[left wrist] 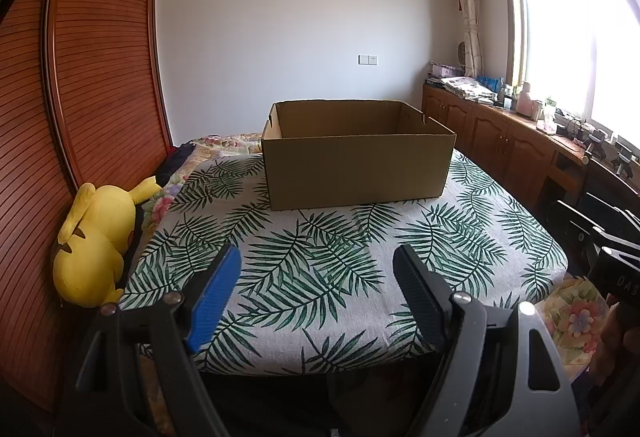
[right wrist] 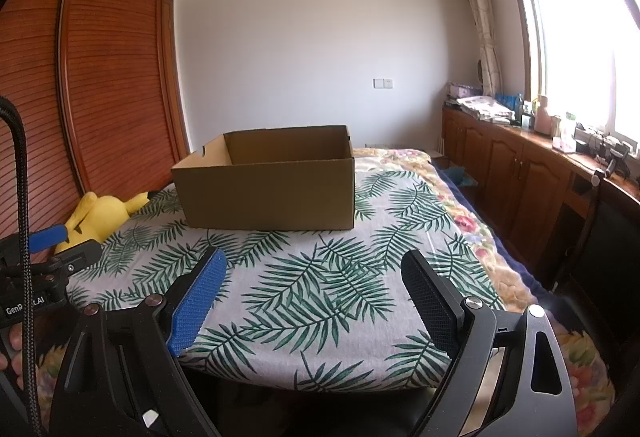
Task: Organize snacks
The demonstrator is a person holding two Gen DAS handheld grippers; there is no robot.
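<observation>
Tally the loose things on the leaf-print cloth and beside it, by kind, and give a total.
Cardboard box: 1, open-topped, on the leaf-print cloth
Yellow plush toy: 1, lying beside the cloth at the wardrobe
Snacks: 0 in view
Total: 2

Both wrist views look slightly down, side by side, sharing the cardboard box (left wrist: 356, 173) ahead.

Each gripper, left (left wrist: 318, 257) and right (right wrist: 314, 263), has black arms with silver screws. One pad (left wrist: 212, 301) is ribbed blue, the other (left wrist: 420, 297) black. A braided black cable (right wrist: 24, 237) runs along the left one
</observation>
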